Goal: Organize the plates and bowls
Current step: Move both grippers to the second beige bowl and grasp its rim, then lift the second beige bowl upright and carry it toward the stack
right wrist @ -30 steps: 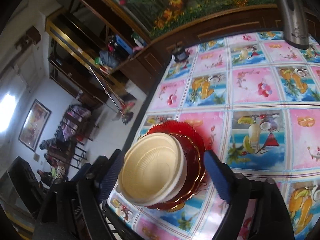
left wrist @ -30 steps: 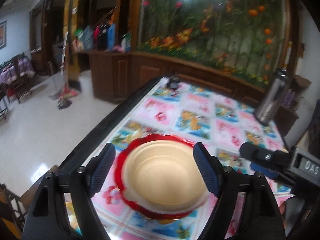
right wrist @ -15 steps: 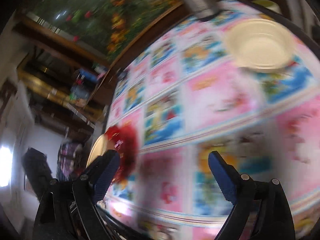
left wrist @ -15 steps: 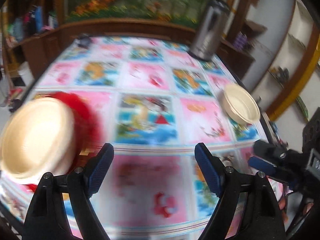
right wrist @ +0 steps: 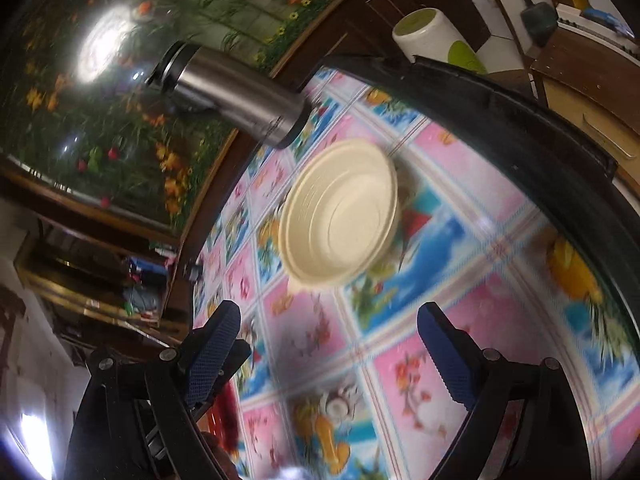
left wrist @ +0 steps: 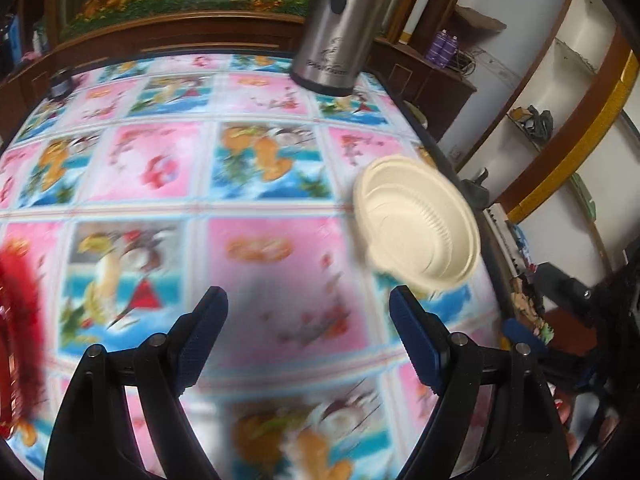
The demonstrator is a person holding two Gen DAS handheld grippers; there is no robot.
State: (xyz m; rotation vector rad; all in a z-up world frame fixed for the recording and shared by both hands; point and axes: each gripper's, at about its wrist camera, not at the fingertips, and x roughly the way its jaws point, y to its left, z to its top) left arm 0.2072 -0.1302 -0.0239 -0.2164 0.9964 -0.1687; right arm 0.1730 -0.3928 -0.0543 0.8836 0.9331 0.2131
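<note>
A cream bowl (left wrist: pixel 416 224) stands alone near the right edge of the table; it also shows in the right wrist view (right wrist: pixel 340 212), ahead of my right gripper. My left gripper (left wrist: pixel 308 312) is open and empty above the patterned cloth, left of and short of the bowl. My right gripper (right wrist: pixel 328 332) is open and empty, a little short of the bowl. The red plate (left wrist: pixel 16 320) shows as a blur at the far left edge of the left wrist view; a red sliver (right wrist: pixel 228 412) of it shows behind the right gripper's left finger.
A steel thermos (left wrist: pixel 340 28) stands at the table's far side, seen also in the right wrist view (right wrist: pixel 232 92). The table's dark rim (right wrist: pixel 520 120) runs close behind the bowl. A white and green container (right wrist: pixel 432 36) stands beyond it. Shelves (left wrist: pixel 560 100) stand on the right.
Both grippers have swung right, away from the stacked cream bowl on the red plates, toward the lone cream bowl. Both stayed open and empty.
</note>
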